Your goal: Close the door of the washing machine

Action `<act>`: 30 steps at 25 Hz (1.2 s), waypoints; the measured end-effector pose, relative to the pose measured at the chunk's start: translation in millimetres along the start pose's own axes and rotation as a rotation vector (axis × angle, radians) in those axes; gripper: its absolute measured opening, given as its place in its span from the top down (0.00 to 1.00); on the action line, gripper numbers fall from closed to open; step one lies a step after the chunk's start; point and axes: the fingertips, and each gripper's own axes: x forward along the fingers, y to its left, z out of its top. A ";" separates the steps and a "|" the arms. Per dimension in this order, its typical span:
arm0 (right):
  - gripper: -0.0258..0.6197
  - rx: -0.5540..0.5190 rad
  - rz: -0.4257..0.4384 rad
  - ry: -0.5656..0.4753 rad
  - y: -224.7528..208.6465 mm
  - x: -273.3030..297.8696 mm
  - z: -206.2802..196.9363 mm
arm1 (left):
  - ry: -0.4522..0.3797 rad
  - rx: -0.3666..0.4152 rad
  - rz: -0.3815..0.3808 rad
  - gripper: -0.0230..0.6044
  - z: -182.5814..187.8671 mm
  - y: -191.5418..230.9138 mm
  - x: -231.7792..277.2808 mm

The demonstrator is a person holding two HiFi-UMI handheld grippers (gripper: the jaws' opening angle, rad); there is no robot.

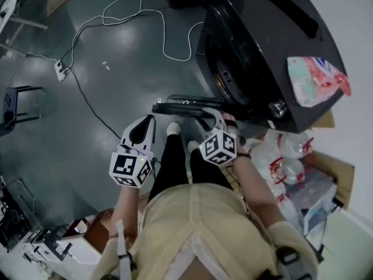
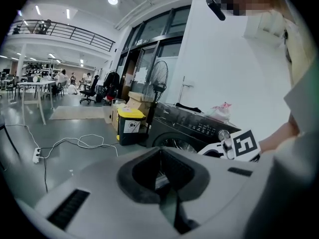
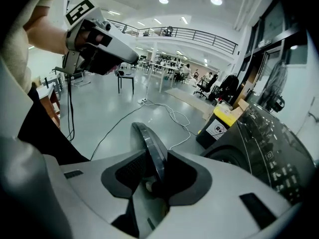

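The black washing machine (image 1: 262, 39) stands at the upper right, its round drum opening (image 1: 224, 69) uncovered. Its door (image 1: 186, 105) hangs open and shows edge-on just in front of my feet. My right gripper (image 1: 214, 116) is shut on the door's free edge; in the right gripper view the dark rim (image 3: 149, 143) runs up between the pads of the right gripper (image 3: 154, 168). The left gripper (image 1: 150, 120) hovers left of the door, apart from it, shut with nothing in it. In its own view the left gripper (image 2: 162, 158) points toward the machine (image 2: 194, 128).
A white cable (image 1: 134, 22) and a power strip (image 1: 61, 69) lie on the grey floor to the left. A pink and red bag (image 1: 317, 77) rests on top of the machine. Plastic bags and a cardboard box (image 1: 291, 162) crowd the right side. A yellow-lidded bin (image 2: 130, 126) stands beside the machine.
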 end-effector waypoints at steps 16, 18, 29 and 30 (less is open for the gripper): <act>0.76 0.134 -0.110 0.026 -68.9 28.9 9.1 | 0.052 0.065 -0.107 0.96 27.4 10.5 56.6; 0.76 0.140 -0.109 0.031 -74.8 32.2 9.3 | 0.058 0.066 -0.117 0.96 28.3 10.9 62.3; 0.76 0.176 -0.160 0.057 -105.0 43.6 6.2 | 0.065 0.095 -0.153 0.96 41.7 13.1 95.2; 0.76 0.181 -0.166 0.060 -107.7 43.8 5.8 | 0.066 0.099 -0.156 0.96 42.9 13.5 97.6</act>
